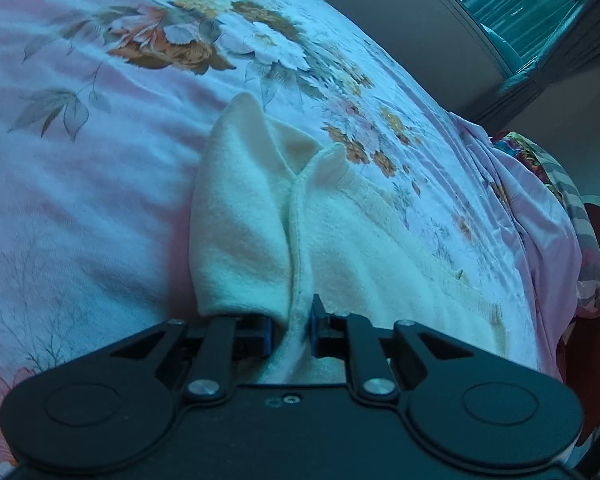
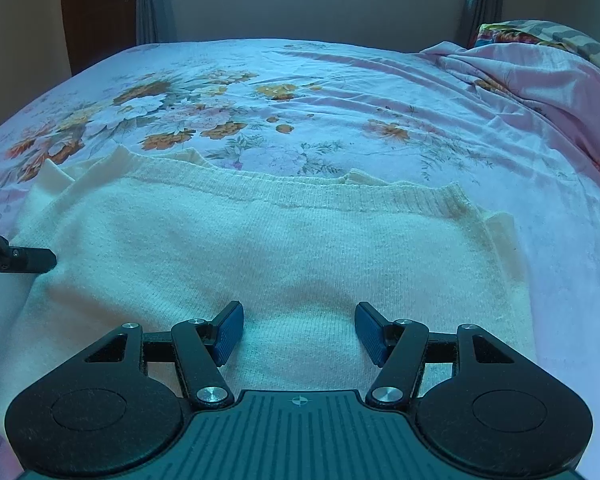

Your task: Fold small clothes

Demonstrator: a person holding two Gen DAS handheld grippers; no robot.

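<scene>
The left tool is clamped on a raised fold of the cream sweater, seemingly at its side edge. The right tool hovers over the sweater with its jaws apart, gripping nothing. The sweater lies spread on a floral bed.

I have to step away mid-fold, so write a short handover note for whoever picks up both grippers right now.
Left gripper: shut on a pinched ridge of the cream sweater at its left edge.
Right gripper: open, over the sweater's near part, holding nothing.
Sweater lies spread on the floral bedsheet, ribbed hem at the far side.
Done: left grip taken.
Left: right grip, then the folds.
</scene>
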